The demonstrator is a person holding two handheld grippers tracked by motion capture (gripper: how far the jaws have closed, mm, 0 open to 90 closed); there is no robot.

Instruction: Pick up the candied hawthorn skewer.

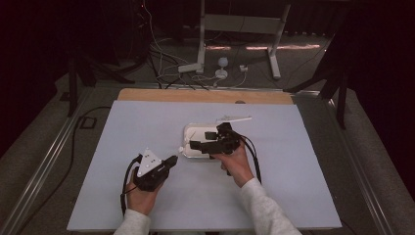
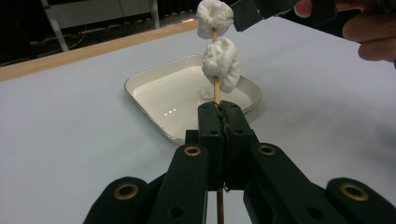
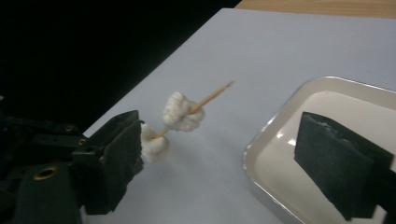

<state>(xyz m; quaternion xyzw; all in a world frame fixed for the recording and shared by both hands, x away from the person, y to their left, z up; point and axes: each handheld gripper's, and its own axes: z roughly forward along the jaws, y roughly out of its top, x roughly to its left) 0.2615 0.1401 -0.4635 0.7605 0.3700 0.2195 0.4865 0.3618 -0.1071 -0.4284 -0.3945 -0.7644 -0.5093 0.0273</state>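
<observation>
I'm pinching a skewer (image 2: pixel 216 88) in my left gripper (image 1: pixel 169 160), jaws pressed together on the wooden stick; the part below the jaws is cut off at the bottom edge of the left gripper view. Two white lumps are sitting on the skewer, the lower lump (image 2: pixel 222 63) just above my jaws and the upper lump (image 2: pixel 214 17) near the stick's far end, partly clipped by the top of the left gripper view. What the lumps are made of is hard to tell, soft and crumbly looking. In the high view the skewer is too small to make out, just a pale speck beside the tray's near-left corner.

The tray (image 1: pixel 188 131) is lying on the table (image 1: pixel 122 132), white, shallow, with something small and pale inside that I'm not able to identify. My right gripper (image 1: pixel 195 145) is hovering over the tray, jaws spread wide, nothing between them. In the right gripper view the skewer is pointing toward the tray, its tip bare, one lump half hidden behind my near jaw. A thin white stick-like thing (image 1: pixel 235 118) is lying just beyond the tray; blurry.
</observation>
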